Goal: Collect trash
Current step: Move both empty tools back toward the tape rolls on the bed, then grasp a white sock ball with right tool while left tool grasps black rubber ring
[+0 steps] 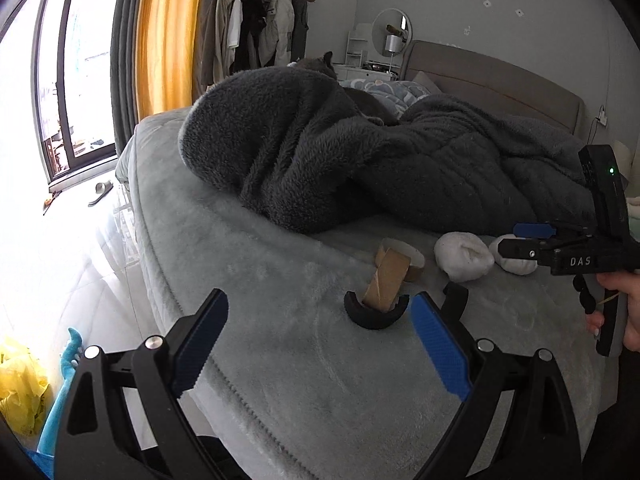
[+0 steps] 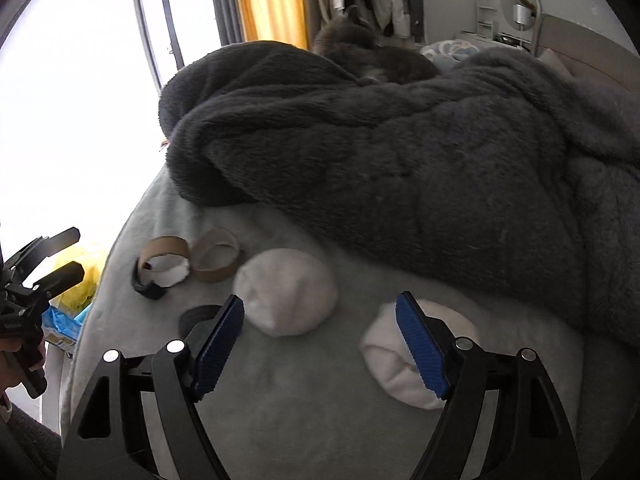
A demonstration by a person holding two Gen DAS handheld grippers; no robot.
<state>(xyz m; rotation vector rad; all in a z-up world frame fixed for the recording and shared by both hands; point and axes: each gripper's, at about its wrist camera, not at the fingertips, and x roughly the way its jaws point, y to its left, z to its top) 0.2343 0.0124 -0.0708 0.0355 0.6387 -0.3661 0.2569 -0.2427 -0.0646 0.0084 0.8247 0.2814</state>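
Observation:
On the pale grey bed cover (image 1: 304,360) lie two cardboard tape rings (image 1: 390,278) (image 2: 216,254), a black ring piece (image 1: 374,314) (image 2: 150,290), and two white crumpled wads (image 1: 464,256) (image 2: 286,296) (image 2: 400,364). My left gripper (image 1: 320,320) is open, just short of the black piece and cardboard. My right gripper (image 2: 320,316) is open over the bed, between the two wads; it also shows in the left wrist view (image 1: 532,242), beside the far wad (image 1: 516,258).
A dark grey fleece blanket (image 1: 360,160) is heaped behind the trash, with a grey cat (image 2: 360,48) on it. A yellow bag (image 1: 20,392) (image 2: 80,280) sits on the floor left of the bed. Window, curtain and clothes rack stand behind.

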